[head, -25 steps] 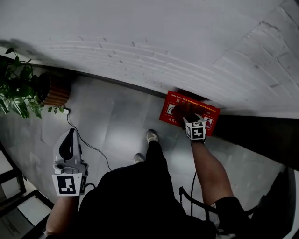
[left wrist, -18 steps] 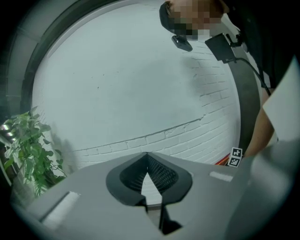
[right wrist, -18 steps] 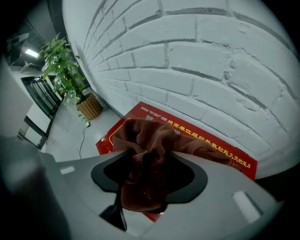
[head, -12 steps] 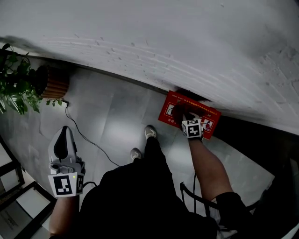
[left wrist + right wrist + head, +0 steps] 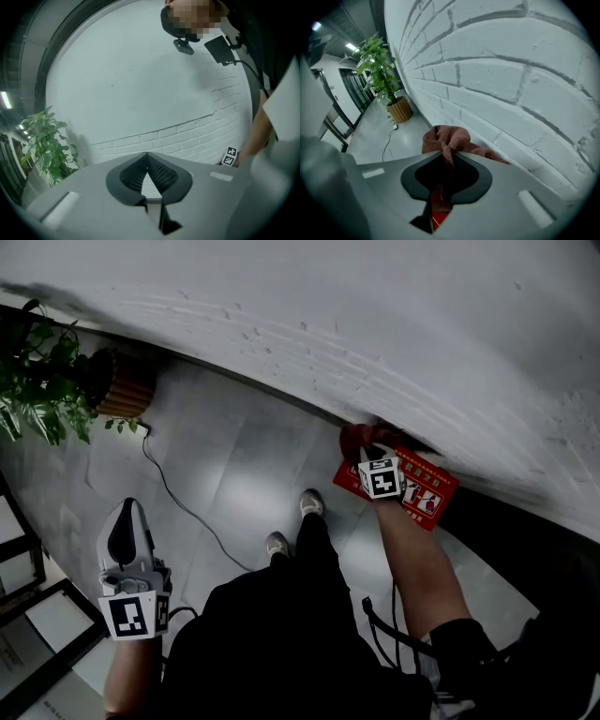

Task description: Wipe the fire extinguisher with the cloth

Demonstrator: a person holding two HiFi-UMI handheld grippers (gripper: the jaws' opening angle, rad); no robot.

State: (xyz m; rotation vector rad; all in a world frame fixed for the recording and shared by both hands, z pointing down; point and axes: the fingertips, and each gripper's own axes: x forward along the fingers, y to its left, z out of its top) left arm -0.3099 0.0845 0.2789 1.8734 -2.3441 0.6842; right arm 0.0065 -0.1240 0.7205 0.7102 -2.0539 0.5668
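Note:
A rust-red cloth [image 5: 445, 138] bunches out past the tips of my right gripper [image 5: 449, 153], whose jaws are closing with the cloth pinched between them. In the head view that gripper [image 5: 370, 448] hangs at the foot of the white brick wall, the cloth [image 5: 355, 439] at its tip, just left of a red fire-extinguisher box [image 5: 424, 491] on the floor. No extinguisher body shows clearly. My left gripper [image 5: 127, 521] is held low at the left, far from the box. Its jaws [image 5: 147, 154] meet at the tip with nothing between them.
A potted plant [image 5: 47, 381] in a wicker pot [image 5: 127, 397] stands by the wall at left, with a black cable [image 5: 187, 512] running from it across the grey floor. The person's shoes [image 5: 310, 503] are mid-floor. Black-framed furniture [image 5: 19, 568] sits at the far left.
My right gripper has come off the red box and moved left toward the wall, bringing the cloth with it. The left gripper has barely shifted.

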